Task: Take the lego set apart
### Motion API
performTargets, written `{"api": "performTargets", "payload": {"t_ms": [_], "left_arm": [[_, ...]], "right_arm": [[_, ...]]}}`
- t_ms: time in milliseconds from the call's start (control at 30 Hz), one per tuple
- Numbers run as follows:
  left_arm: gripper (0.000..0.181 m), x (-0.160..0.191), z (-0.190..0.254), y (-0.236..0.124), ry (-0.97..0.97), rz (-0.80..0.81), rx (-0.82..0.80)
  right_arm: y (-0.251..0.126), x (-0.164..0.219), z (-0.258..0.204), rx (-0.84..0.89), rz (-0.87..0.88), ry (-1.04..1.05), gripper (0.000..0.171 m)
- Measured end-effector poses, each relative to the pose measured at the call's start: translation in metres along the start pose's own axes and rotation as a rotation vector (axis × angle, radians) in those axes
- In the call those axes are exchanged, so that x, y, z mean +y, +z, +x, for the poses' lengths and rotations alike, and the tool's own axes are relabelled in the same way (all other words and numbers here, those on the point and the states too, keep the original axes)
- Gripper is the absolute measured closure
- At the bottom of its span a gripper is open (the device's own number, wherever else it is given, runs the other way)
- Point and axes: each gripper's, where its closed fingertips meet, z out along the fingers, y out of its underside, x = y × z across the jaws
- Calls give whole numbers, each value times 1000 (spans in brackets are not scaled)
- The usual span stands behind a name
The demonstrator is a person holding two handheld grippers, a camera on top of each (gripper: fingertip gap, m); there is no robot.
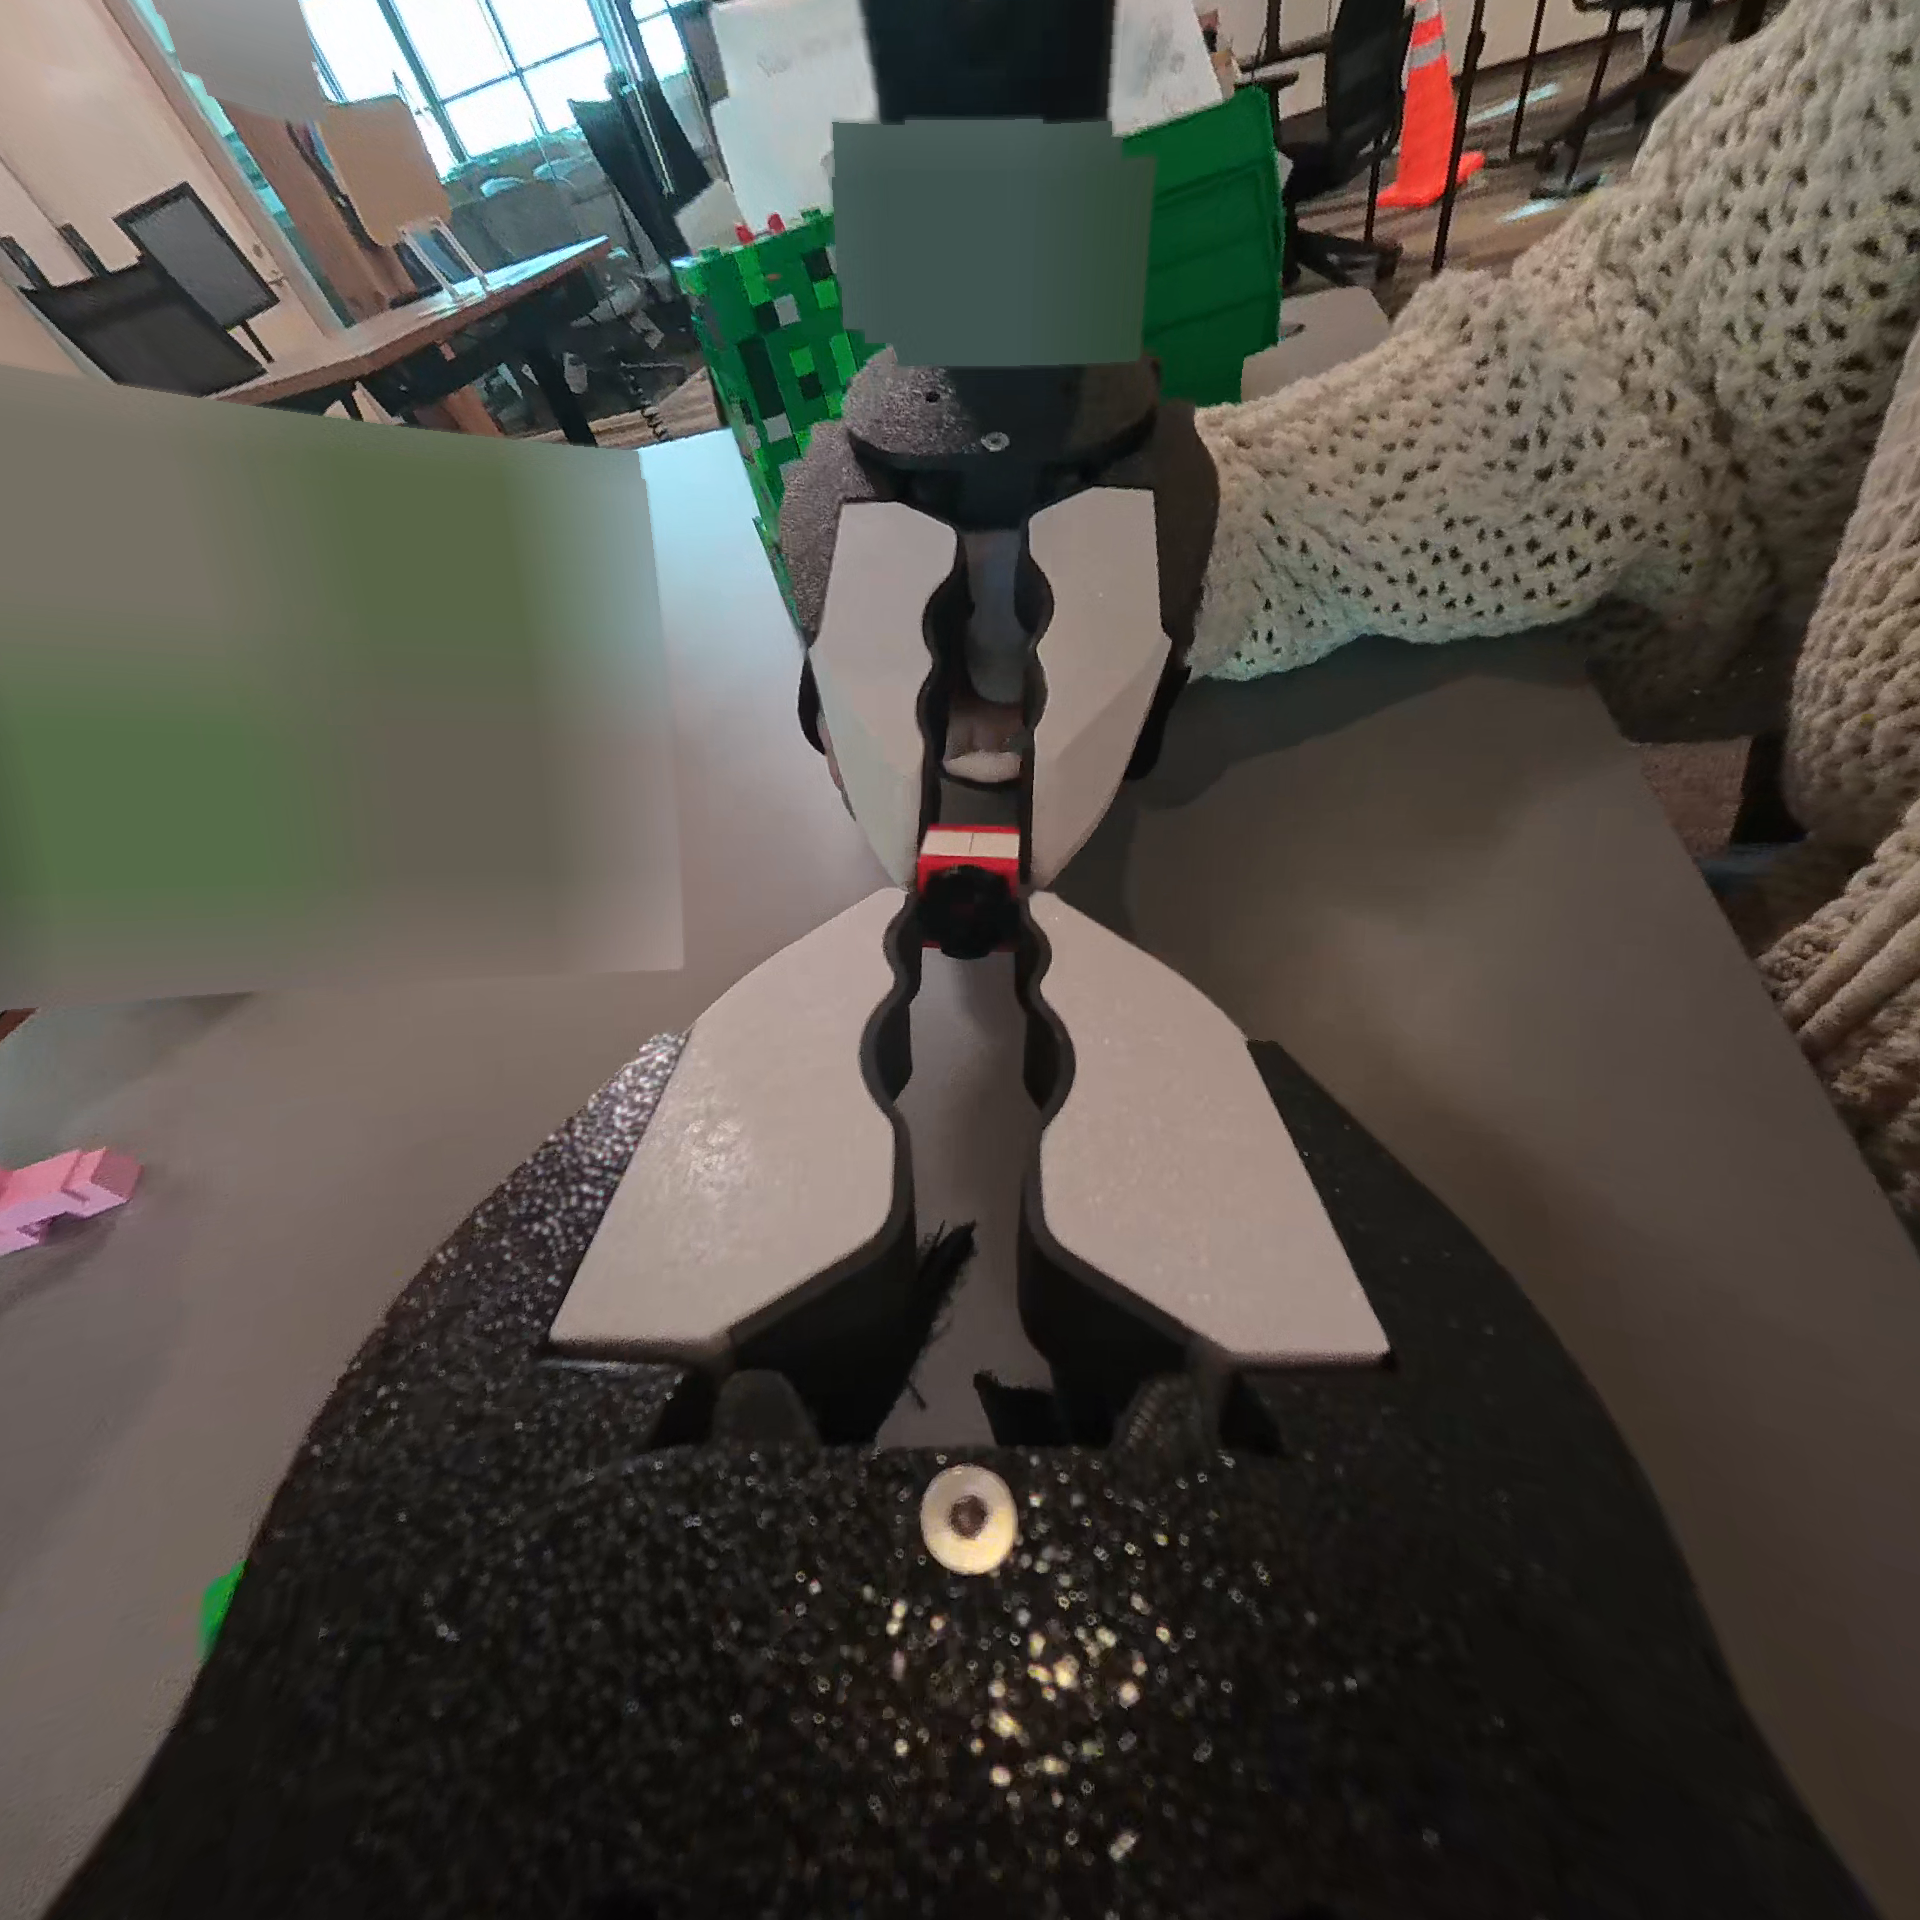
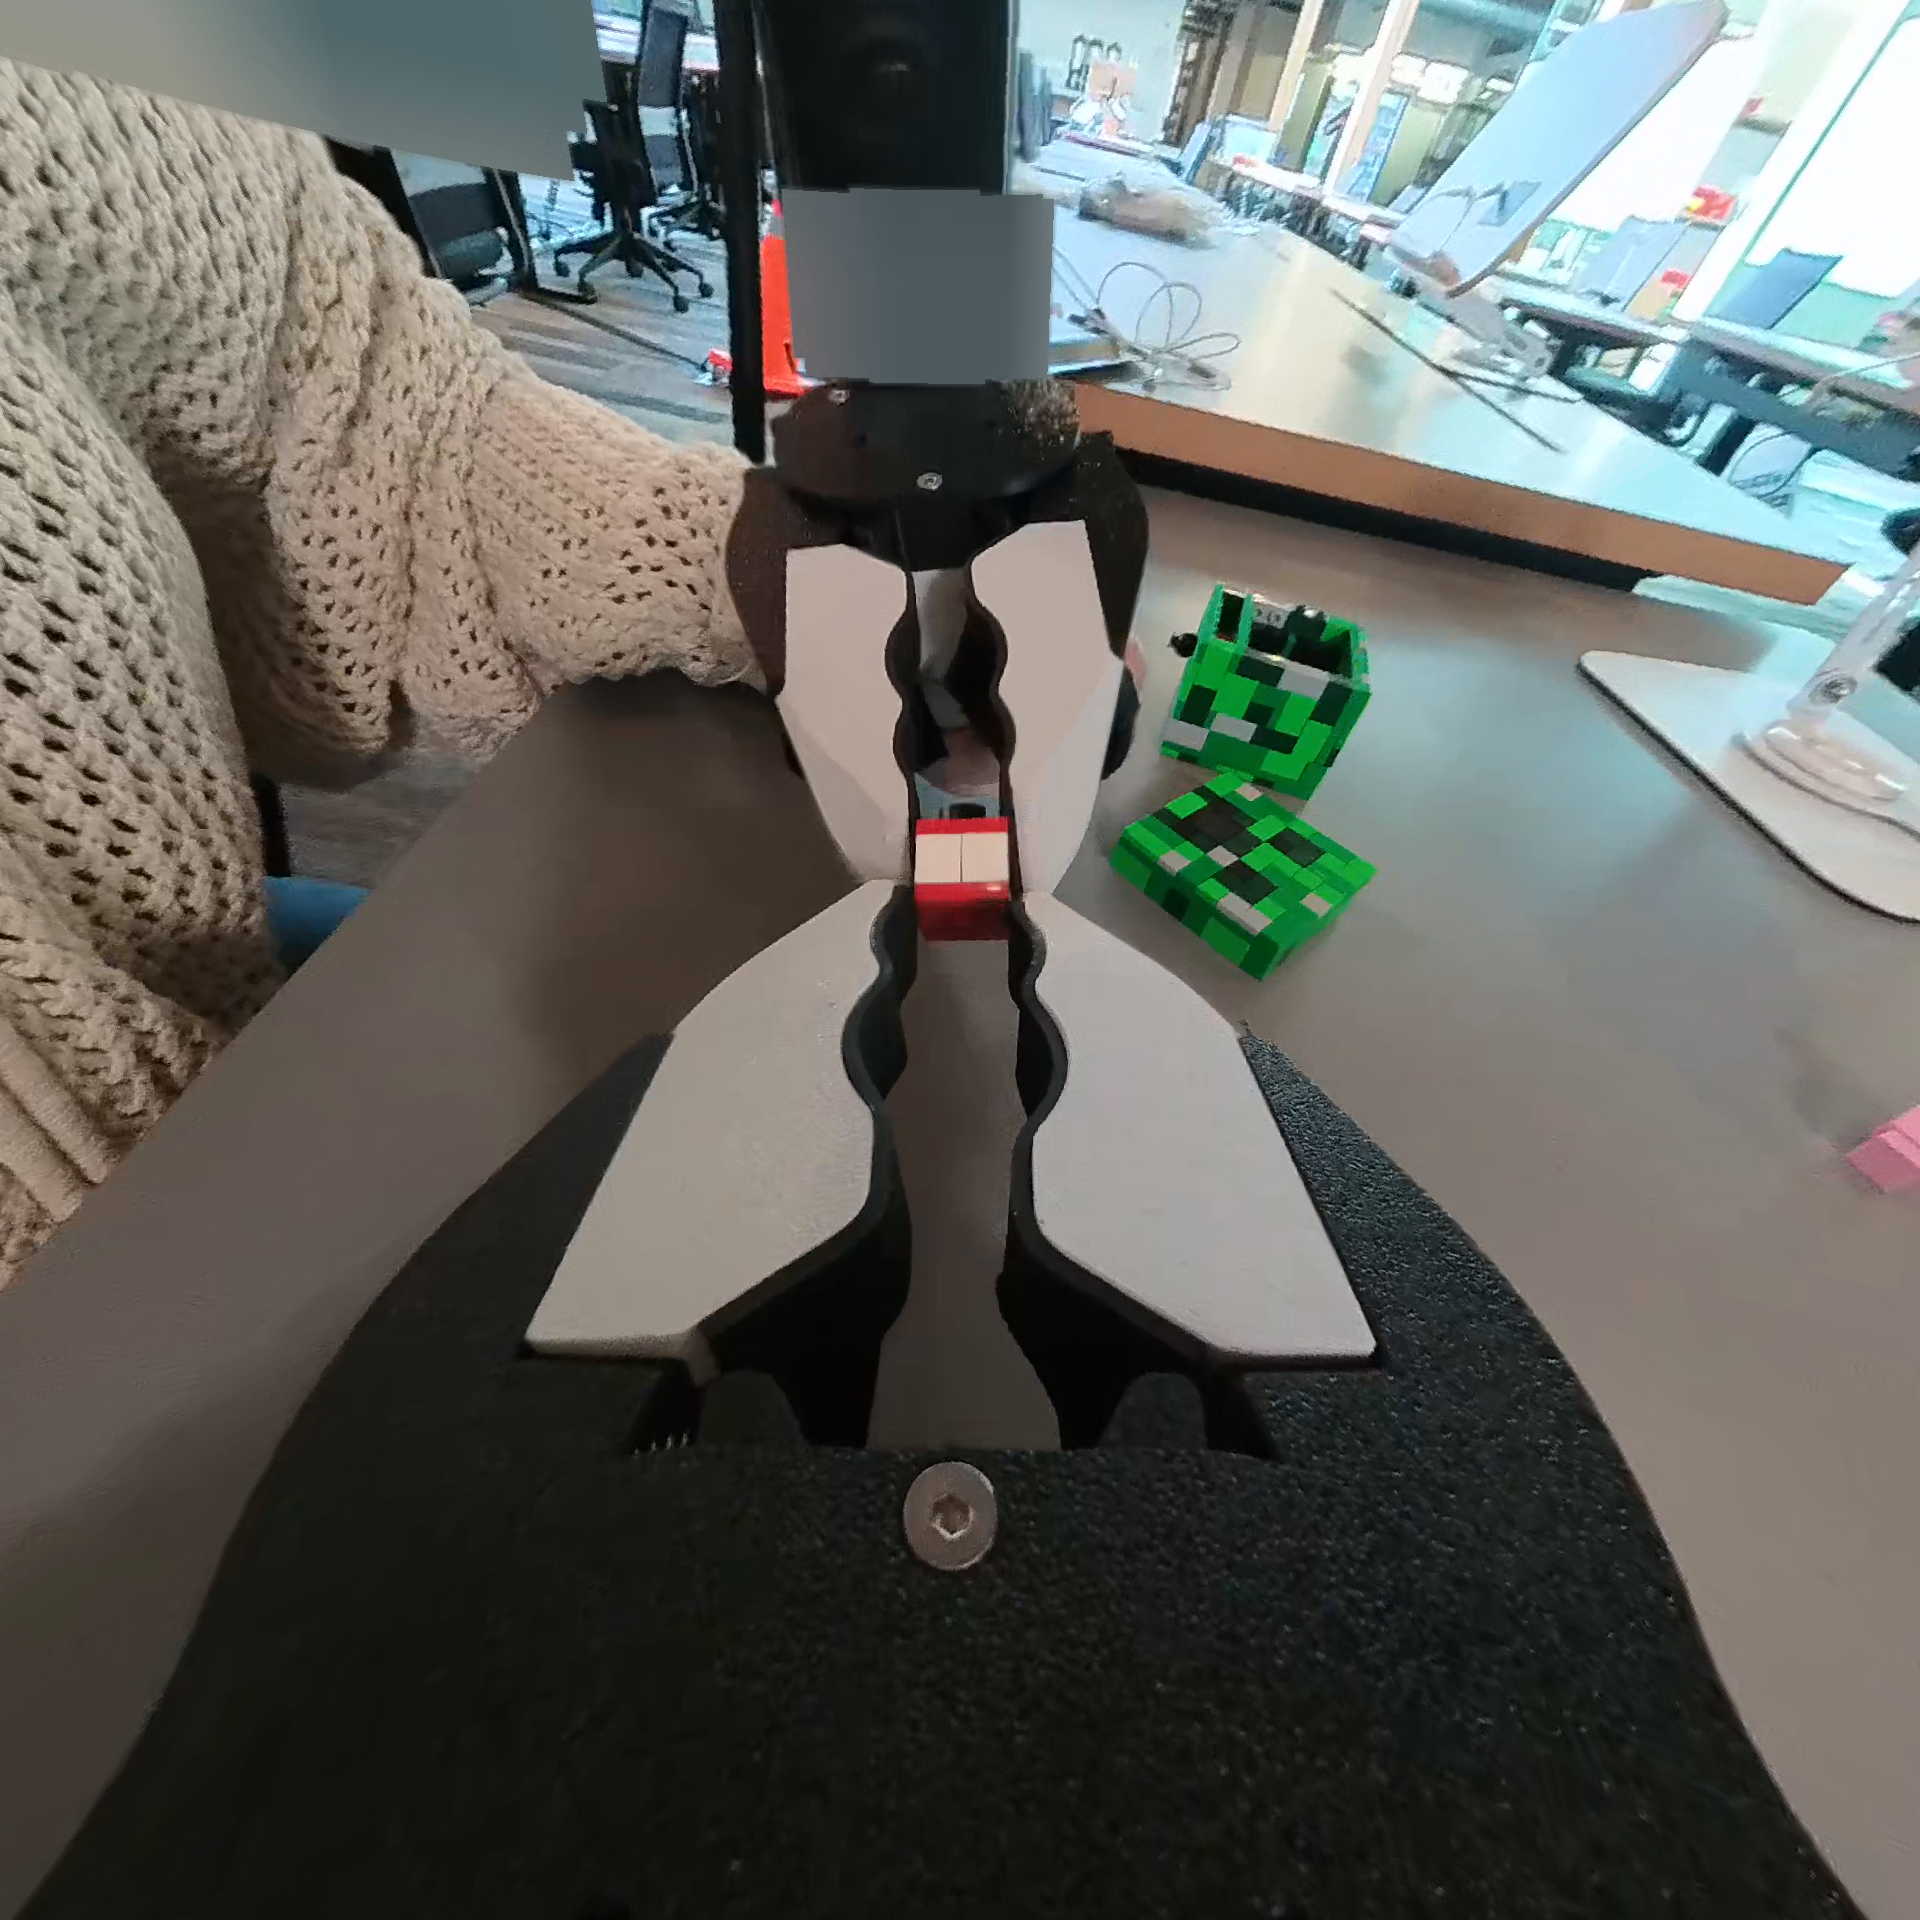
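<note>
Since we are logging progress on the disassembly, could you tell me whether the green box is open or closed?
Open. The green box stands without its top, its dark inside showing, and a flat green panel, seemingly its lid, lies on the table beside it.

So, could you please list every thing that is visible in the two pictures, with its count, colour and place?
small brick block: 1, red and white, held in the air between both tongs
open box of bricks: 1, green and black, on the table behind the tongs
flat brick panel: 1, green and black, lying in front of the box
pink piece: 1, pink, on the table at the edge
table: 1, grey
traffic cone: 1, orange, on the floor far back
sleeve: cream knit, behind the left tongs
left tongs: shut on the block
right tongs: shut on the block
</note>
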Motion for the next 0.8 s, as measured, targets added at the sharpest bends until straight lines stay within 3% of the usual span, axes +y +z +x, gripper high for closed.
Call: {"api": "performTargets", "payload": {"t_ms": [200,400,567,800], "left_arm": [[165,-9,0,-3,-76,65,27],[165,-14,13,-2,-172,105,154],[165,-6,16,1,-180,61,180],[165,-15,20,0,-231,120,230]], "right_arm": [[-1,-8,1,11,38,-1,156],[-5,-10,-11,-115,68,57,157],[-5,0,-15,-159,25,69,157],[-9,-8,-20,-243,98,162,157]]}}
